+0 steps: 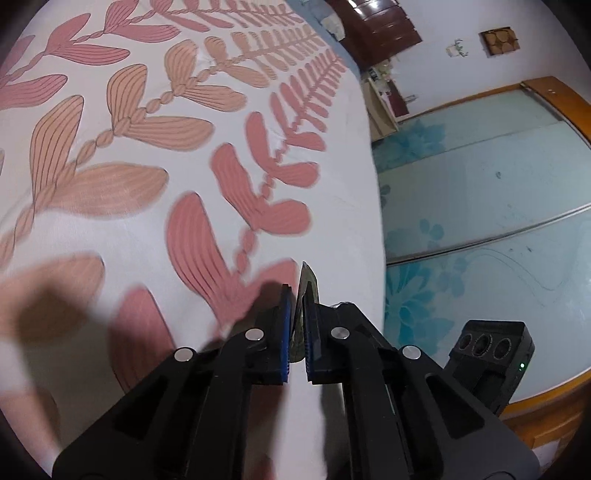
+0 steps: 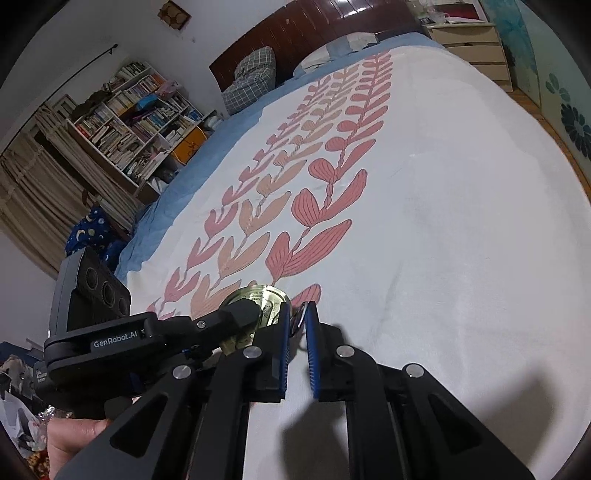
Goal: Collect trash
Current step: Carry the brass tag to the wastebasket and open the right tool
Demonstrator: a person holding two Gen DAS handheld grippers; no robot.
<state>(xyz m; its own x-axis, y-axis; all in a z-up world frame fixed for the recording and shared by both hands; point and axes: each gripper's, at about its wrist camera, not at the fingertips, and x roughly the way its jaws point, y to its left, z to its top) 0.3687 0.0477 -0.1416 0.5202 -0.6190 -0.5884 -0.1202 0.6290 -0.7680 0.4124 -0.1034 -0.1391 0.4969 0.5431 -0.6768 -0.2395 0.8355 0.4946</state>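
the left gripper [image 1: 300, 295] has its blue-padded jaws pressed on a thin round can lid [image 1: 307, 286], seen edge-on in the left wrist view, a dark sliver standing up between the pads and poking out past the tips; in the right wrist view the same lid [image 2: 264, 297] shows its shiny gold face, held above the bedspread [image 2: 443, 221] with the left gripper [image 2: 255, 314] reaching in from the left and clamping its near edge; the right gripper [image 2: 298, 314] has its jaws squeezed on the lid's metal pull ring [image 2: 300, 318] at the lid's right rim, so both tools hold the one piece of trash together; whether the lid touches the cloth below cannot be told; the bedspread is white with rows of pink and peach leaf sprigs [image 1: 236, 206], over a blue sheet [image 2: 207, 155]; at the head of the bed lie a checked pillow [image 2: 255, 79] and a dark wooden headboard [image 2: 314, 26]; a crowded bookshelf [image 2: 144, 114] stands by a beige curtain [image 2: 33, 195]; a hand [image 2: 74, 439] grips the left tool's handle at the lower left; pale blue flowered panels [image 1: 480, 184] in an orange wooden frame stand beyond the bed's edge.
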